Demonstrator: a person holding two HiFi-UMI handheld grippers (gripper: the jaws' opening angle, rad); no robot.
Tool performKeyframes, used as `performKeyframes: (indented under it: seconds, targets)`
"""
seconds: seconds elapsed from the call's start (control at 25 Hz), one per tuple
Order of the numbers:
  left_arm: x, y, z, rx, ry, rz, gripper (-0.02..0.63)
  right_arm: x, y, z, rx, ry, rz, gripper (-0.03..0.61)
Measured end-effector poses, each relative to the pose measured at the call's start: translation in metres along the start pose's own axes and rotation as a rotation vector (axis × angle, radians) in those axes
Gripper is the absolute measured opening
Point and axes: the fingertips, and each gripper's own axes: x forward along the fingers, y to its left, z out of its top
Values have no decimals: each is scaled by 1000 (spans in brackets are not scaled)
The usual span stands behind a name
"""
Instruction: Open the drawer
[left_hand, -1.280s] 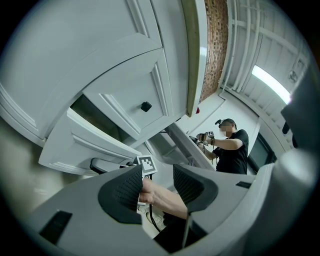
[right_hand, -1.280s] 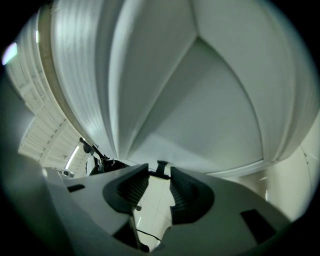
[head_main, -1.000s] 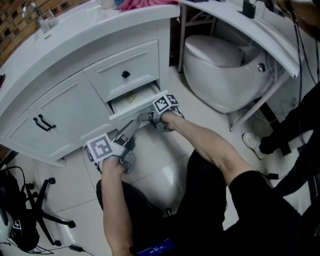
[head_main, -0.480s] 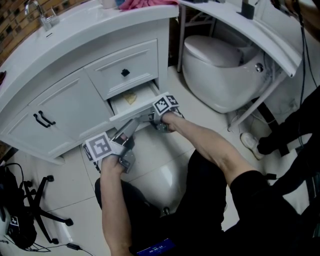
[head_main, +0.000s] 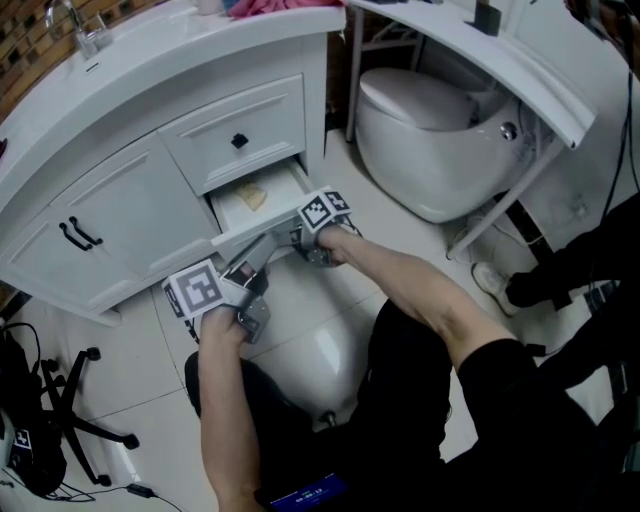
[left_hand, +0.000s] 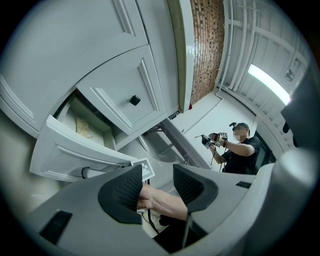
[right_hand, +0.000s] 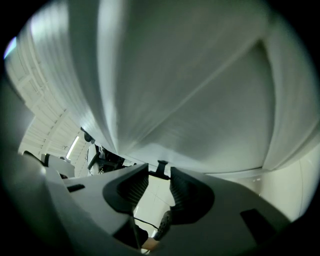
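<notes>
Right tool (right_hand: 159, 184): pinching the black handle (right_hand: 162, 169) of the lower drawer (head_main: 262, 226), which stands partly open. Left tool (left_hand: 156, 189): spread, empty, low beside the drawer front.

Each hand-held unit is built around a grey moulded body. The left gripper (left_hand: 157, 182) and the right gripper (right_hand: 159, 181) are each fitted with two dark, finely ribbed pads (left_hand: 122, 192) — curved and shell-shaped. A white cube (head_main: 196, 290) printed with black square markers is mounted on the left unit, and a second cube (head_main: 325, 209) on the right. Black clothing (head_main: 450, 420) is worn — the forearms are left uncovered.
</notes>
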Motion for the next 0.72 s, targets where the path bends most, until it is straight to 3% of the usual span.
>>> performKeyframes:
  seconds: [0.44,0.6,0.72]
  targets:
    - [-6,-14,-8,-15,-45,-13,190,-5,2,-12,-7,3,7,153]
    - [-14,-18,-6,16,-48,37,190,-5,6,-17,6,0,31,153]
    - [-11,-19,-8,-16,-67,-4,190,-6,6,-17,5,-1,26,153]
